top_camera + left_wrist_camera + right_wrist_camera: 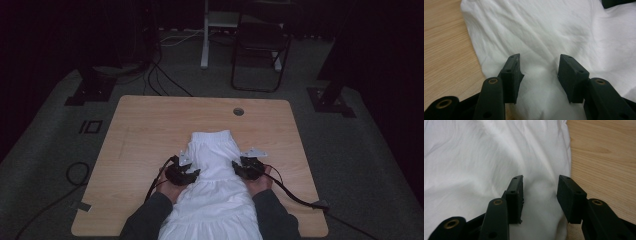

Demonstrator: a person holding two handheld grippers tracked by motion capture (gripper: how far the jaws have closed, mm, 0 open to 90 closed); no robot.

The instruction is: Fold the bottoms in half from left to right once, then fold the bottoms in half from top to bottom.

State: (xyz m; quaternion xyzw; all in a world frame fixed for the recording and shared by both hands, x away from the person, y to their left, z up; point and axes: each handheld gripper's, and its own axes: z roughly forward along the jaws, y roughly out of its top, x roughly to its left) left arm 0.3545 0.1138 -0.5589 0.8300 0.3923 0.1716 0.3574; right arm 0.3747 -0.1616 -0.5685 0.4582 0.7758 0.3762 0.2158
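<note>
White dress (215, 175) is lying flat in the middle of the wooden table (145, 130). Left hand-held gripper (186, 172) and right hand-held gripper (245, 167) are sitting at the dress's two sides, jaws half open with cloth bunching between them, not yet pinching. Folding is still waiting.

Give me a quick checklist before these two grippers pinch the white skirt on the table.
1. Left gripper over the white gathered cotton skirt: ok.
2. Right gripper over the skirt's edge, beside the light wooden table: ok.
3. Cloth bulging between each gripper's fingers: ok.
4. Fingers pressing the cloth: not ok, gaps show.
5. Skirt lying flat: not ok, wrinkled.
6. Skirt hem fully on the table: cannot tell.
</note>
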